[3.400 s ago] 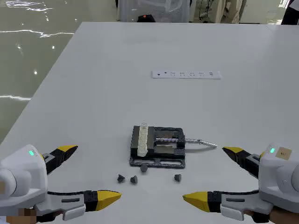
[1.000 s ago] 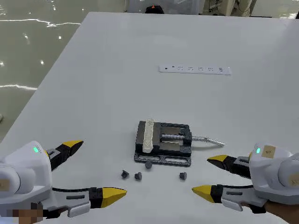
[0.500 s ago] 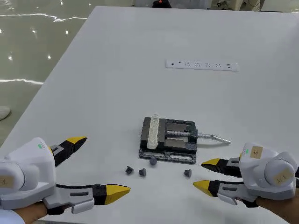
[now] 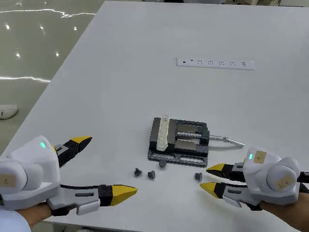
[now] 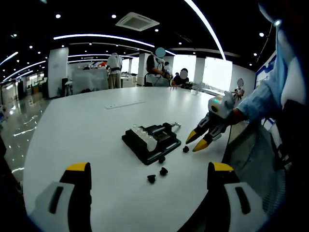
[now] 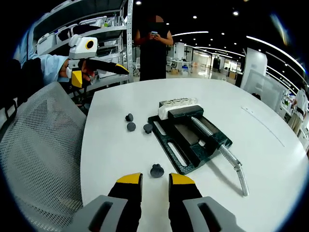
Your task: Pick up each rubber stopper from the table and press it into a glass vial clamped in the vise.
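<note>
We've got four small dark grey rubber stoppers (image 4: pixel 151 175) loose on the white table (image 4: pixel 120 87), strung along the vise (image 4: pixel 190 145) from its 7 to its 5 o'clock. One stopper (image 6: pixel 156 170) sits just ahead of the right gripper (image 4: pixel 211 178), at its 12 o'clock. That gripper's jaws are a narrow gap apart and hold nothing. The left gripper (image 4: pixel 107 166) is at the vise's 8 o'clock, jaws spread wide, empty. Clear glass vials (image 4: pixel 164 131) stand upright in a row, clamped in the vise. Its screw handle (image 4: pixel 233 141) juts to 3 o'clock, and a power strip (image 4: pixel 215 63) lies well off at 12.
</note>
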Motion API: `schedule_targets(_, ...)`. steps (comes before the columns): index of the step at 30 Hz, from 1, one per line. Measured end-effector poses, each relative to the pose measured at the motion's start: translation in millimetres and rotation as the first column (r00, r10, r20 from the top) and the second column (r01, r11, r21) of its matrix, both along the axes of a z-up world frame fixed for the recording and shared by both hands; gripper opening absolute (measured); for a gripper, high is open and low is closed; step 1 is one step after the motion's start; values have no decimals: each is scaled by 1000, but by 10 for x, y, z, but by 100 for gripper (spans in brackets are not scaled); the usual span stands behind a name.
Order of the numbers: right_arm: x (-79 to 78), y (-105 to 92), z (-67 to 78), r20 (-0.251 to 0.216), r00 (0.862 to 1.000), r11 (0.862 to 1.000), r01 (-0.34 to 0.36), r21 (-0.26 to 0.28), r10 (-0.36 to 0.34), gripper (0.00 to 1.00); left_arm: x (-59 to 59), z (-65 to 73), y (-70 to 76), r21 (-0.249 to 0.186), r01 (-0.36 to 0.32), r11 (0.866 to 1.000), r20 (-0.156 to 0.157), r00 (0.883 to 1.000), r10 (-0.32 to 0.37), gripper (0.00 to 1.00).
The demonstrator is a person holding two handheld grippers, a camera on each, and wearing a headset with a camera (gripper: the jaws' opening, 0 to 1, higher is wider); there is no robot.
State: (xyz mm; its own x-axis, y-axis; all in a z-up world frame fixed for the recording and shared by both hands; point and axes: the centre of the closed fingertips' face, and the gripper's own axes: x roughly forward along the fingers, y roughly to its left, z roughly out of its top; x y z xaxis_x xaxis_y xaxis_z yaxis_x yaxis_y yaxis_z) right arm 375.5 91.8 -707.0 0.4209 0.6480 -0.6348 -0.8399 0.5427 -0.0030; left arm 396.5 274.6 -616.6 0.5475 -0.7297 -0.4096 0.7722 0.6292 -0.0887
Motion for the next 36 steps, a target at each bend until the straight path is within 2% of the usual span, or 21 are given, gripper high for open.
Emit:
schedule_targets(21,41,43,-26,28,999,999,-33,-8,34,12,5,32,21,-9,-18,1000,-2,1000,18,99)
schedule_targets(36,44,48,-49,45,998,999,-47,-11,48,8,-2,44,27,5,-17,1000,-1,1000,17,99)
